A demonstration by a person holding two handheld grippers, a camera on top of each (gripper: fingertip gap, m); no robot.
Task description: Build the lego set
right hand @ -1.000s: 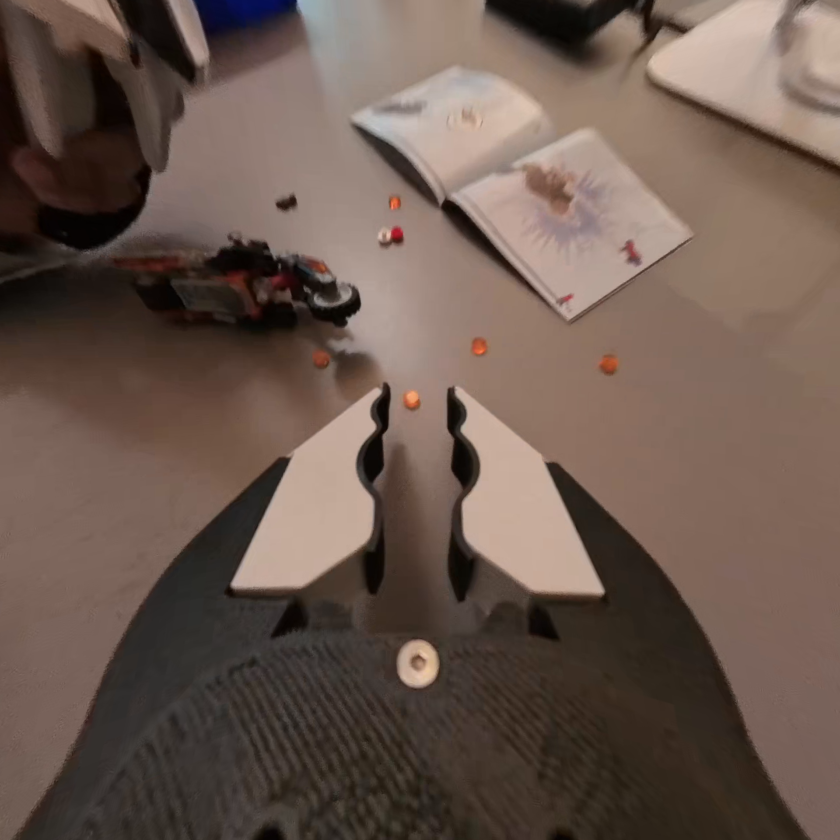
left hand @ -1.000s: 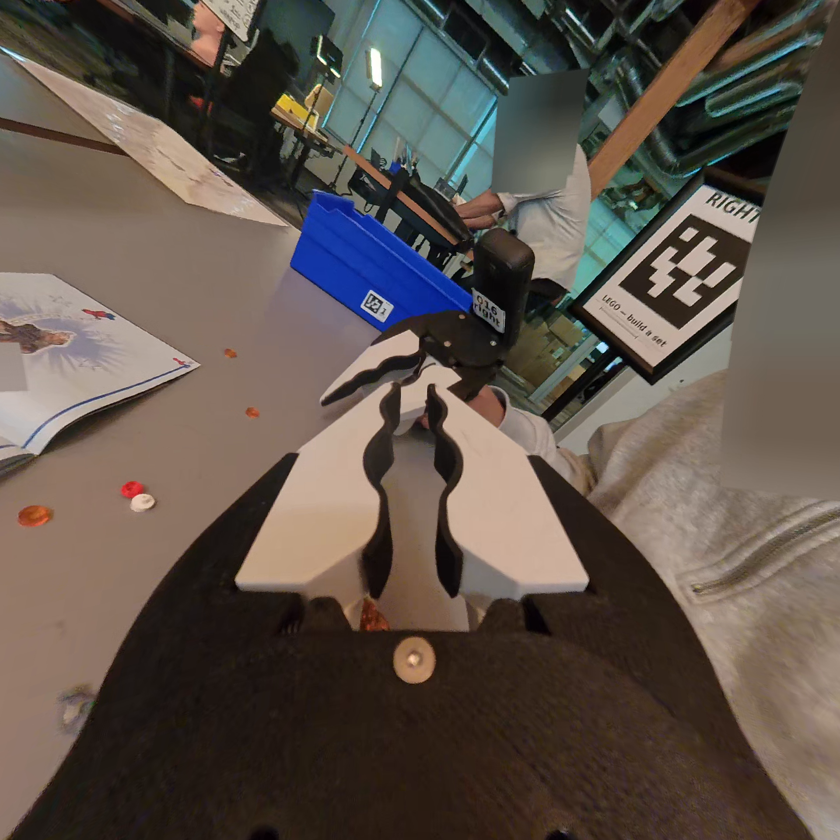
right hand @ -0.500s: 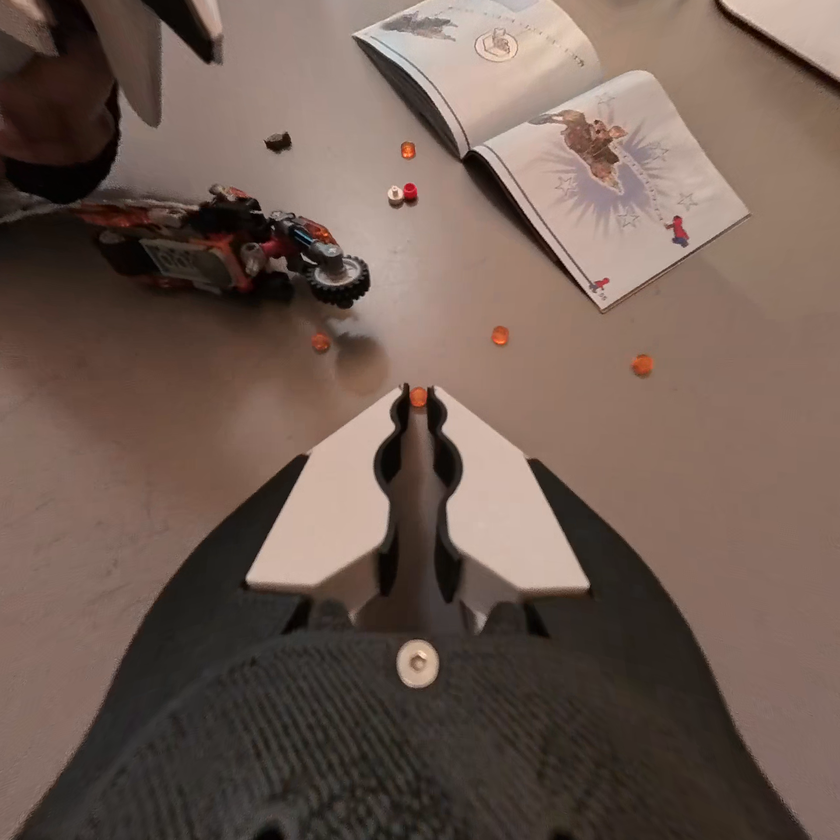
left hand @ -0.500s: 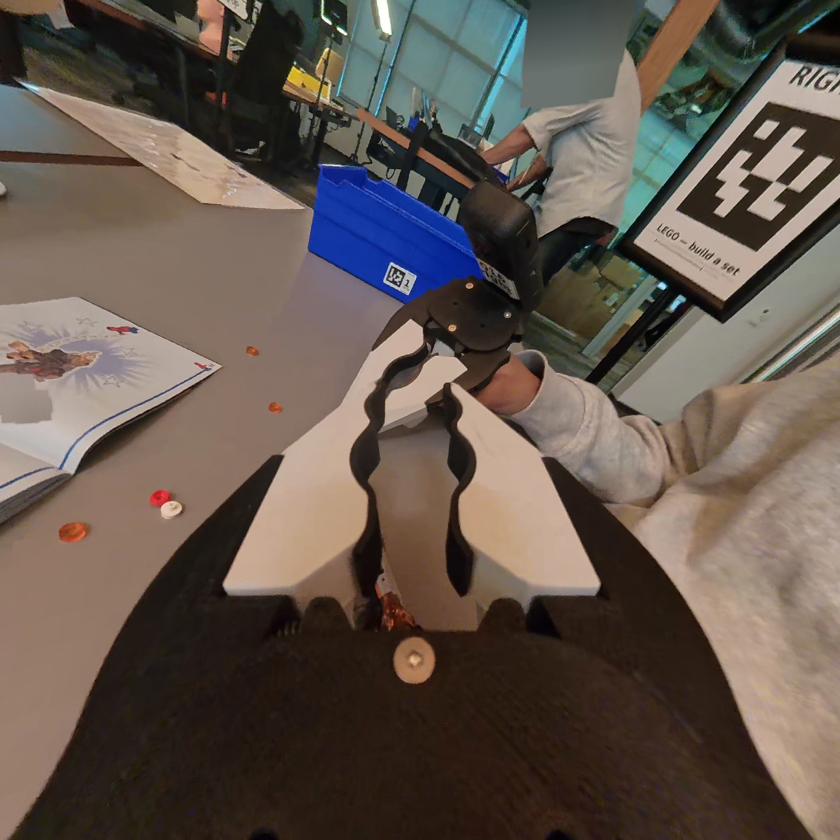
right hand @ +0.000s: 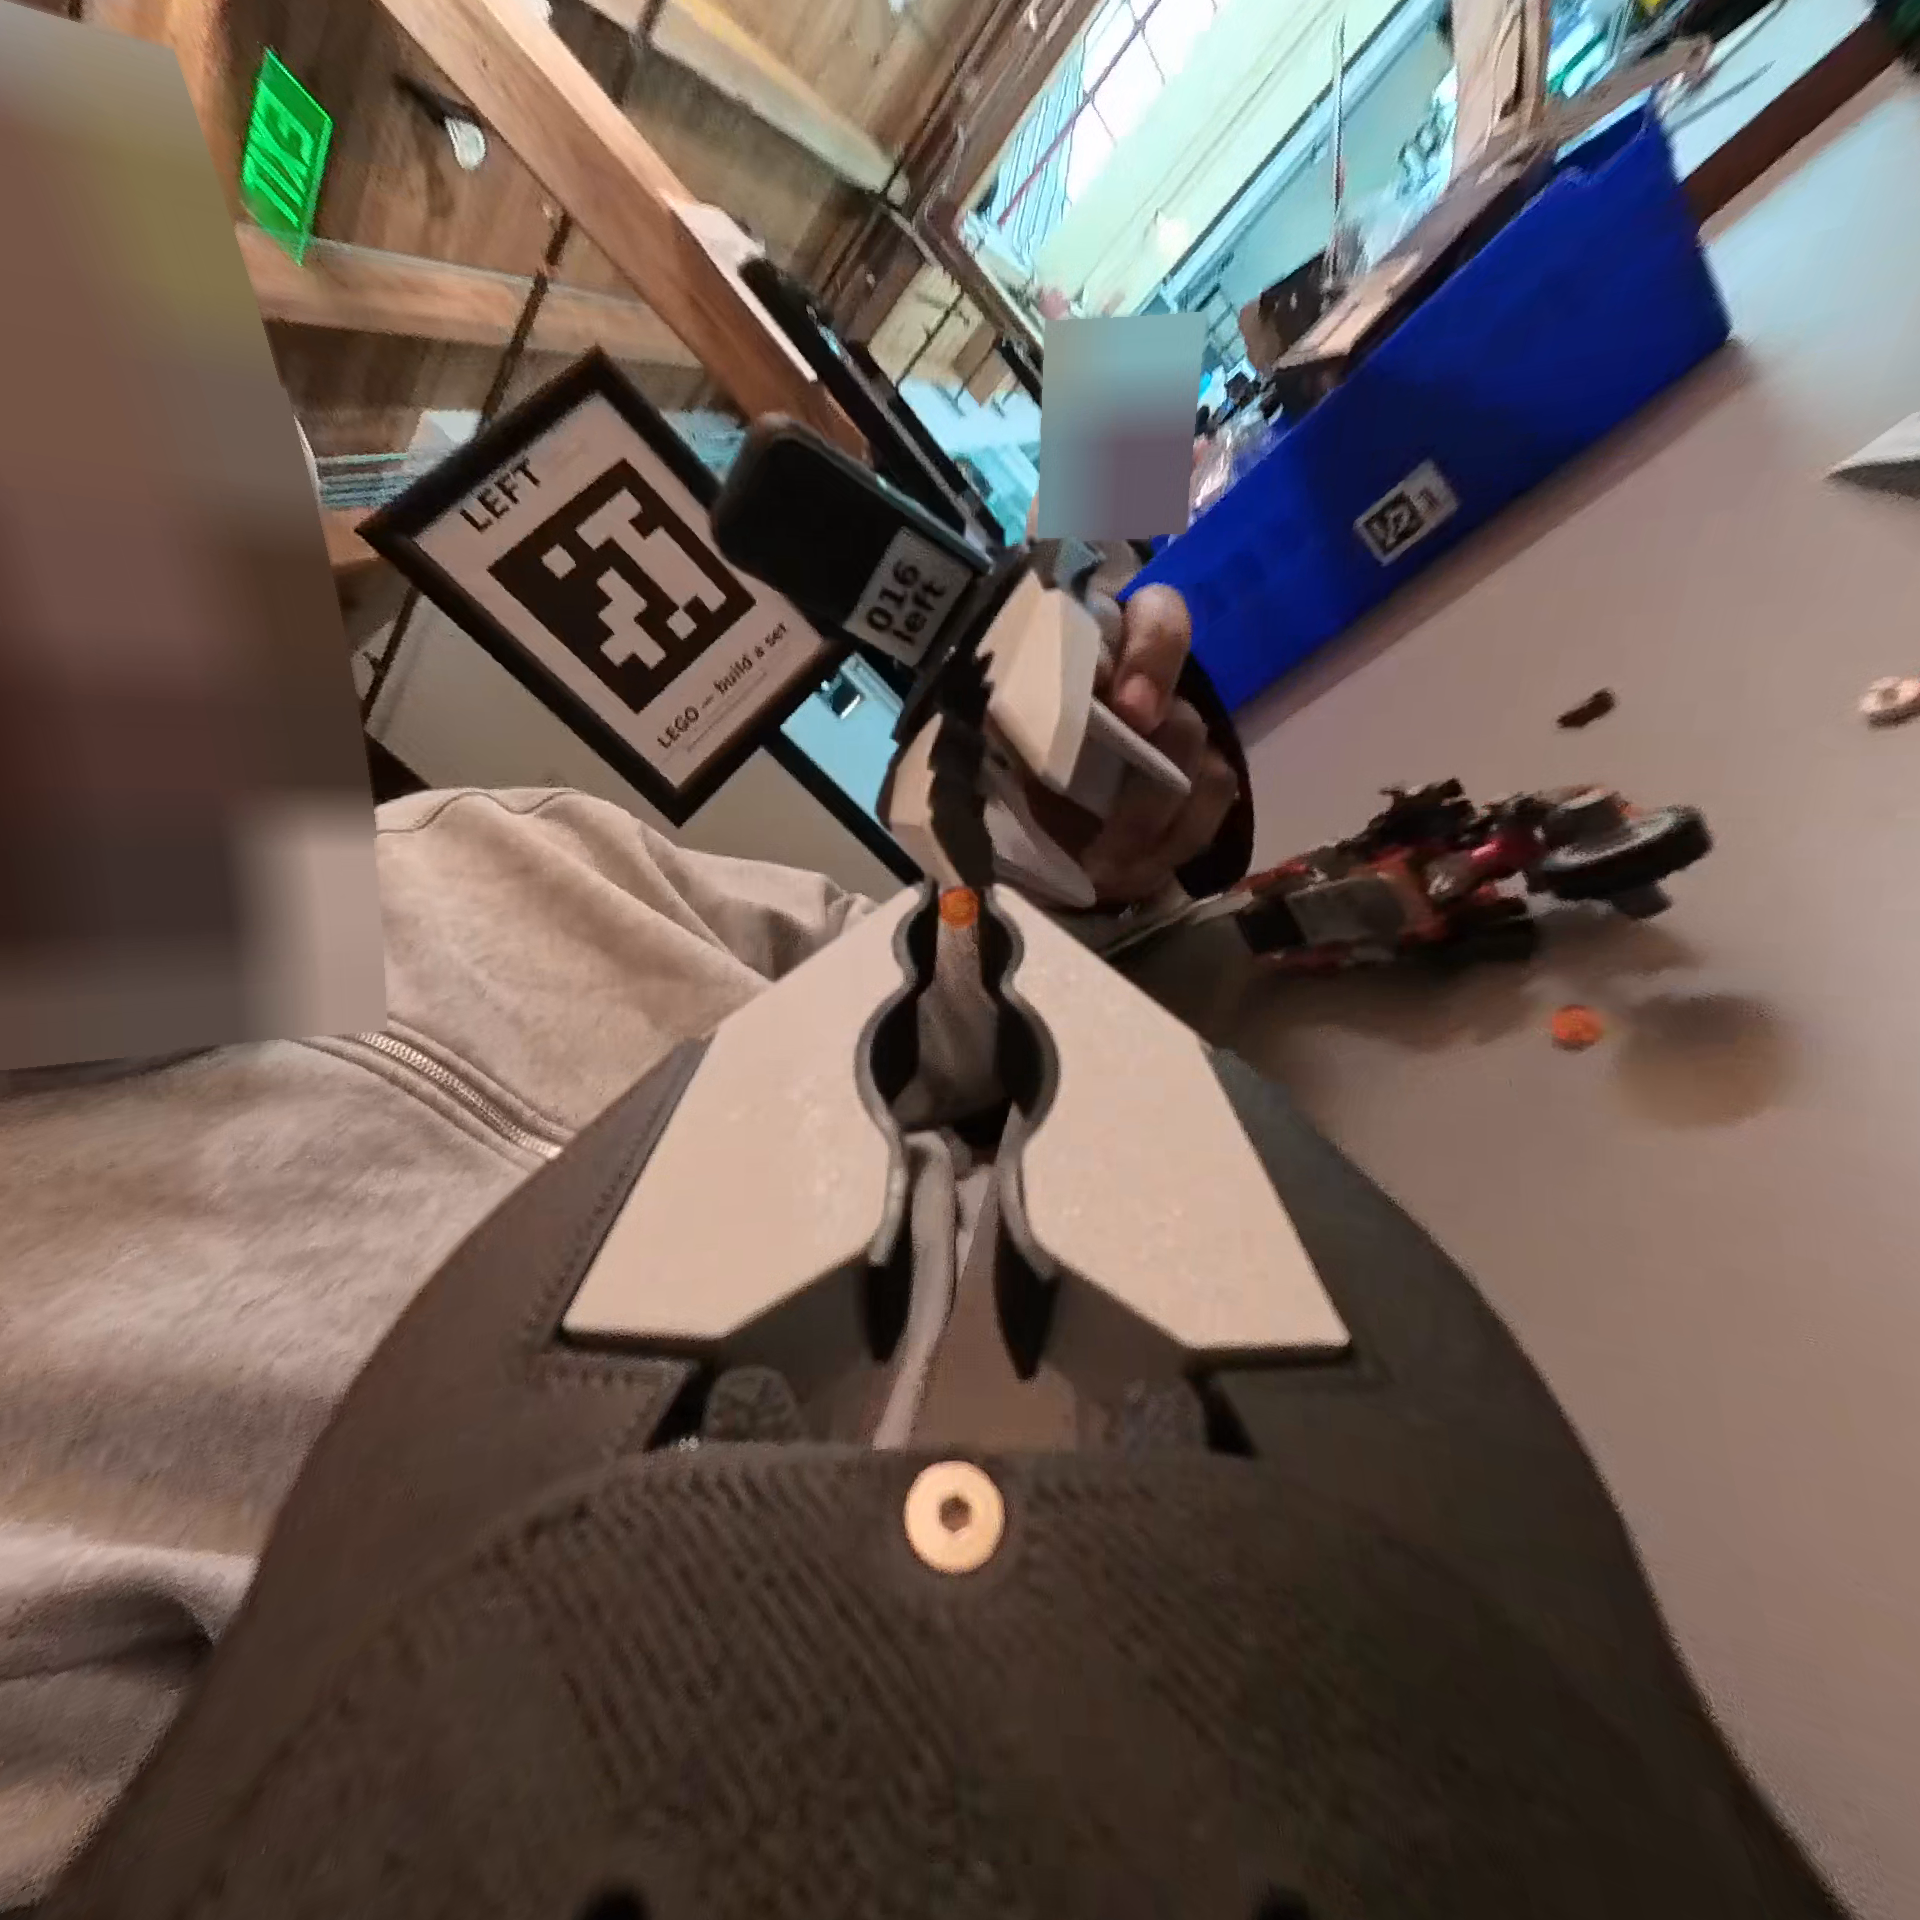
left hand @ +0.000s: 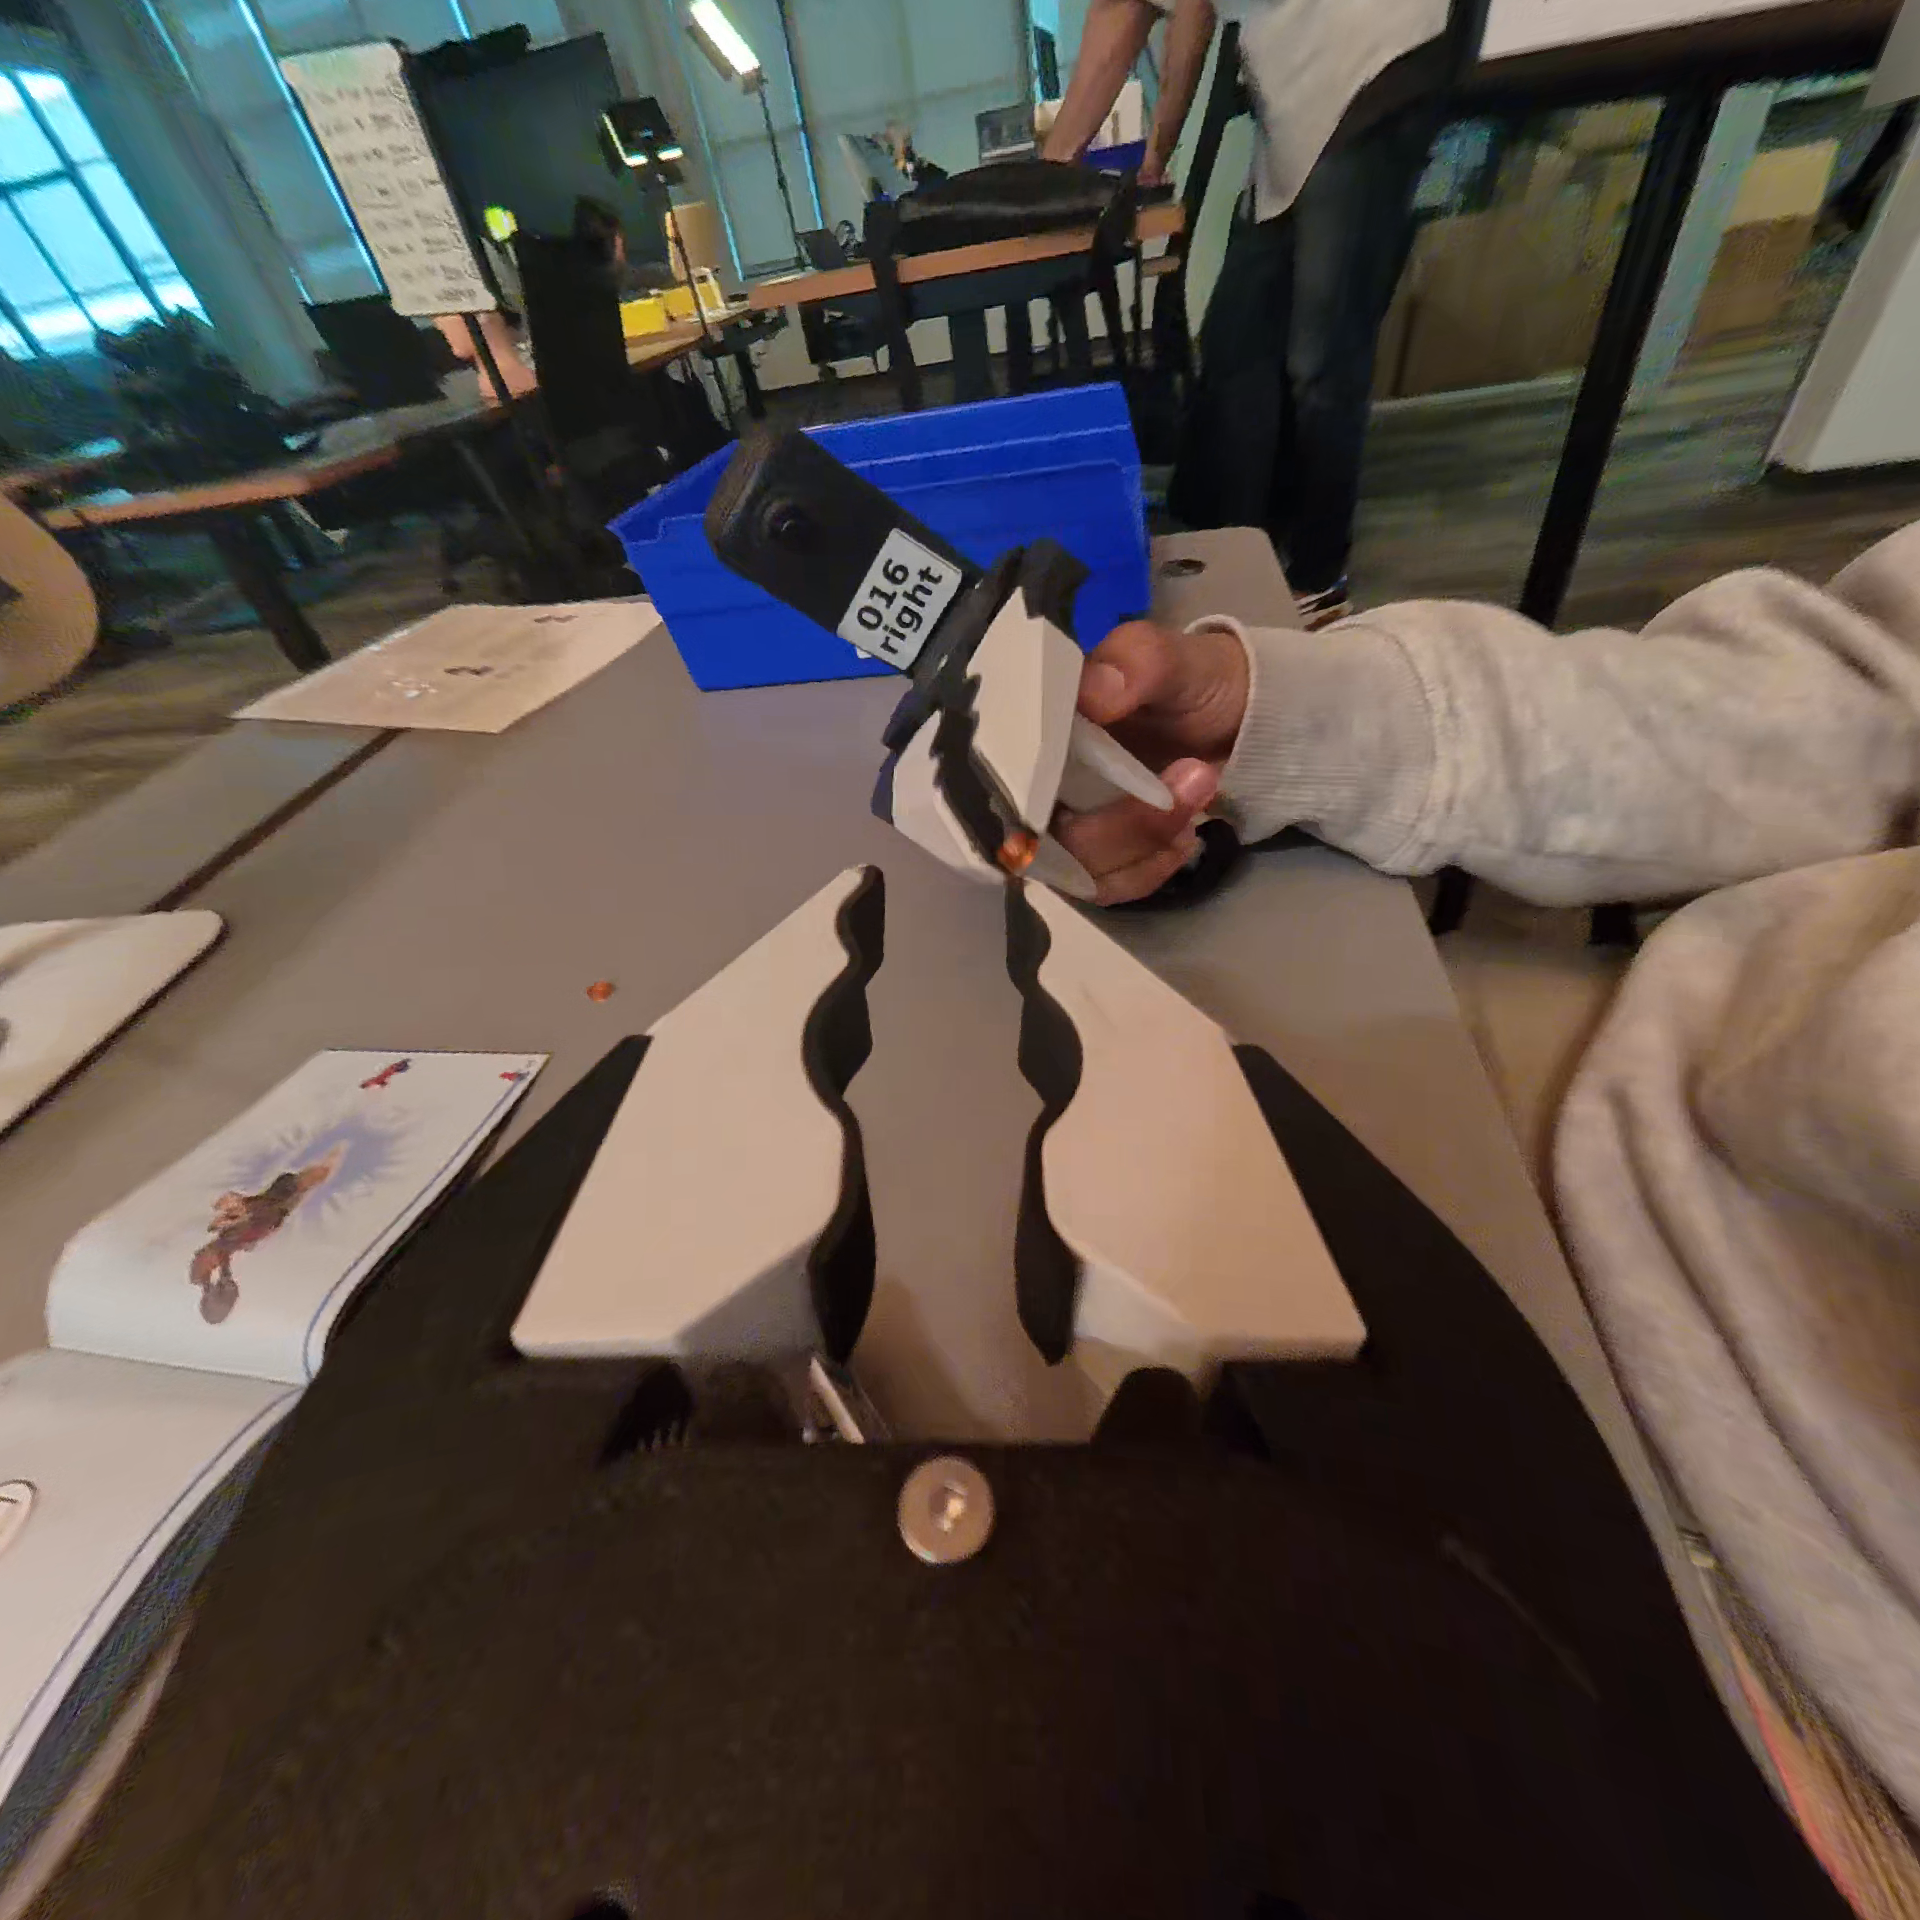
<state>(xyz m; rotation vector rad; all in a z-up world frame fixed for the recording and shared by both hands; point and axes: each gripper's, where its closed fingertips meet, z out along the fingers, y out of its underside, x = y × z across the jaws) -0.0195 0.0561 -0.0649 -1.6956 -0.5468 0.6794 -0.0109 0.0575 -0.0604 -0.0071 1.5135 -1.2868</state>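
My right gripper is shut on a small orange round stud, pinched at the very fingertips and held in the air. My left gripper is open and empty, its tips pointing at the right gripper and almost touching the stud. In the right wrist view the left gripper hangs just beyond the stud. A partly built red and black lego motorbike lies on its side on the grey table, to the right of both grippers.
A loose orange stud lies near the motorbike, another farther out. An open instruction booklet is at left, with a white pad beyond it. A blue bin stands at the table's far edge. A framed marker sign stands behind. Both grippers' tips are close together, under 4 cm apart.
My right gripper shut on an orange stud on the table, lifted it and turned toward the left gripper. My left gripper opened wider and swung to face it.
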